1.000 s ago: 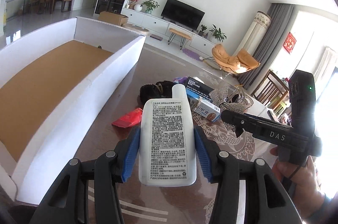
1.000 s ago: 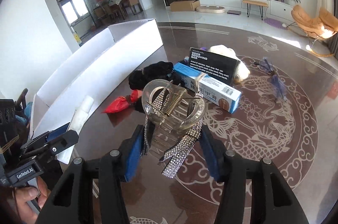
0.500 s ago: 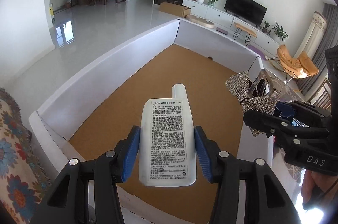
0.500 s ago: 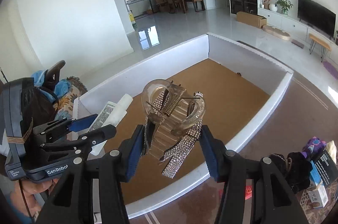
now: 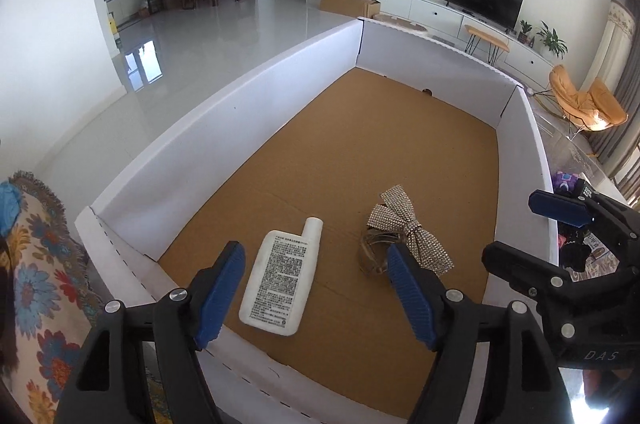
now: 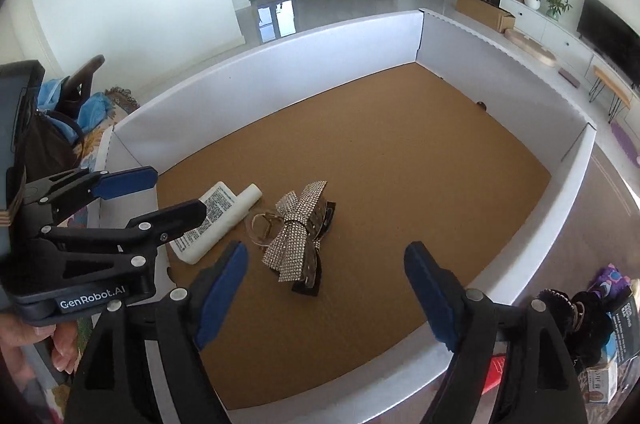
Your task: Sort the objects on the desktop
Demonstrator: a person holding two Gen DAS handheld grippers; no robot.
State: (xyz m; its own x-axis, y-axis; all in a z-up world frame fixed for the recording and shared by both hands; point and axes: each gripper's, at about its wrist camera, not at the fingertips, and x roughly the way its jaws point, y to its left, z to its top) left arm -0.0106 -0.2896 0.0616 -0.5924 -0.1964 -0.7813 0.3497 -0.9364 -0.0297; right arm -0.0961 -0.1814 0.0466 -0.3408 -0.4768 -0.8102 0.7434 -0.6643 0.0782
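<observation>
A white flat bottle [image 5: 282,282] lies on the brown floor of the big white-walled box [image 5: 224,112], near its front corner. A rhinestone bow hair clip [image 5: 408,234] lies just right of it. Both show in the right wrist view, the bottle [image 6: 218,220] left of the clip [image 6: 300,236]. My left gripper [image 5: 316,292] is open and empty above the bottle. My right gripper [image 6: 326,292] is open and empty above the clip, and also shows at the right edge of the left wrist view [image 5: 532,228].
Outside the box on the dark table lie black hair ties [image 6: 580,312], a dark booklet [image 6: 628,320], a small carton [image 6: 600,384], a red packet [image 6: 496,372] and a purple item [image 6: 610,276]. A patterned cloth [image 5: 44,288] lies left of the box.
Both grippers opened over the box. The bottle dropped from the left gripper and the hair clip from the right; both now lie on the box floor.
</observation>
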